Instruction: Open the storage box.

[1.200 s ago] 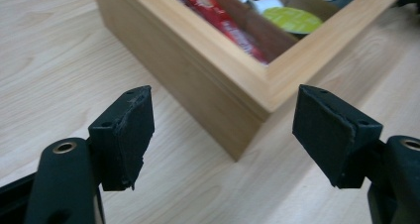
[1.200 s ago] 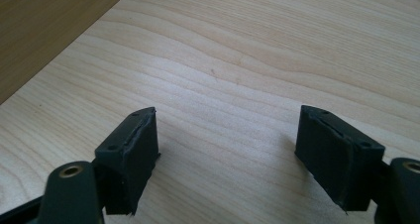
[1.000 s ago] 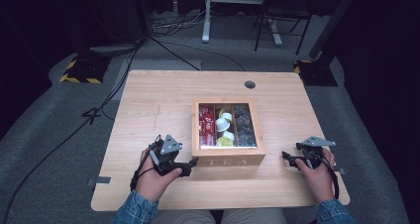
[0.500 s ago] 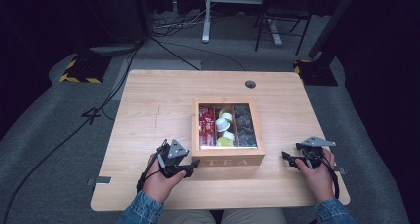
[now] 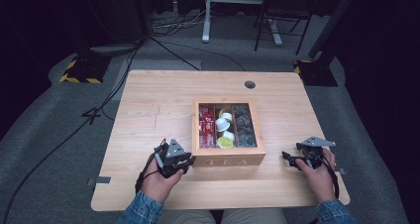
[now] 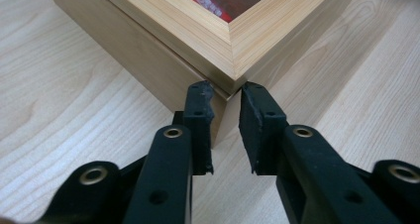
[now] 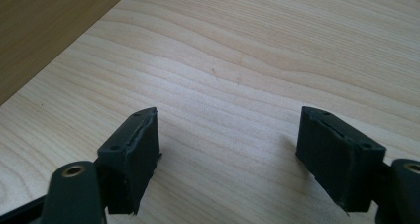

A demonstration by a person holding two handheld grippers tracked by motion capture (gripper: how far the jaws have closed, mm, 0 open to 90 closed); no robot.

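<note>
Tea box (image 5: 228, 132), a wooden case marked TEA with a glass-panelled lid, sits closed at the centre of the high view on the pale wooden surface (image 5: 148, 105), with red packets, white cups and dark sachets showing through the lid. At lower left of that frame the left claw (image 5: 190, 160) meets the box's near left corner; at lower right the right claw (image 5: 286, 157) rests well apart from the box.

From the left gripper view, the box corner (image 6: 230, 70) stands in the upper middle, and the left claw (image 6: 227, 92) has its tips at the seam under the lid, jaws slightly apart, clamped on nothing.

From the right gripper view, the right claw (image 7: 228, 122) spreads wide over bare wood.

Judging by this, lifting the lid is only being set up; opening remains.
</note>
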